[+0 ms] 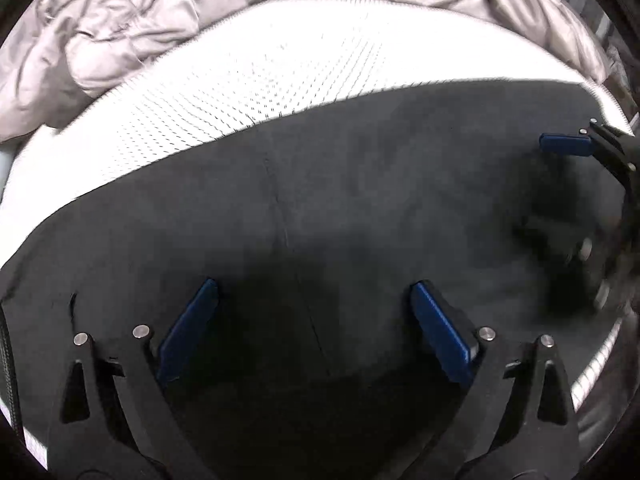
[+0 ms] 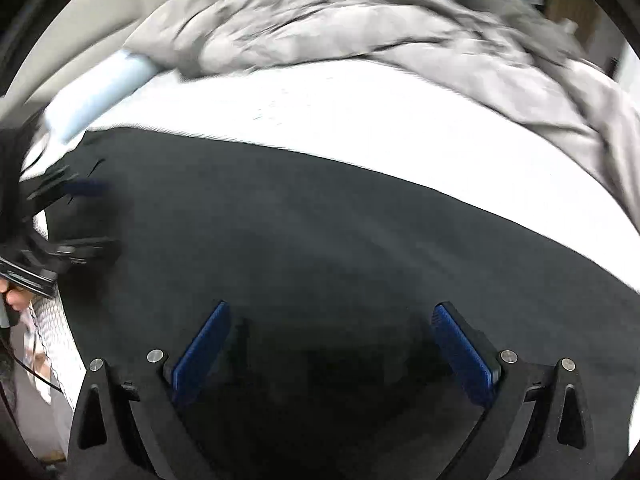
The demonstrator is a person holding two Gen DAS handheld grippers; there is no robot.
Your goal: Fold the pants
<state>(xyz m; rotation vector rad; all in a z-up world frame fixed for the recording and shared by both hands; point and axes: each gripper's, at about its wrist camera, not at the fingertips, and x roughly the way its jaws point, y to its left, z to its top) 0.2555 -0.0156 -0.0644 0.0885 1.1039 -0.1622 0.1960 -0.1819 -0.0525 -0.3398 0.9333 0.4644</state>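
1. Blue-padded black two-finger left tool (image 1: pixel 314 304) sits closest to the lens, its jaws spread wide with nothing between them; it hovers low over the dark charcoal fabric pants (image 1: pixel 320 208).
2. Likewise the blue-padded black right tool (image 2: pixel 332 328) has its jaws parted and empty above the same cloth; neither tool grips anything.
3. Each tool shows at the edge of the other's view, both over the garment and well apart from one another.
4. Spread flat, the pants lie across the near part of the white dotted-weave mattress (image 1: pixel 248 92) of a bed; a faint seam runs through the cloth; a rumpled pale grey quilted duvet (image 2: pixel 360 28) is heaped at the far side, not touching the pants.
5. Judged from the broad smooth spread, the garment looks laid out and flattened, perhaps with one lengthwise fold made, though that cannot be told; the remaining folds appear still to be done, starting with a grip on an edge.
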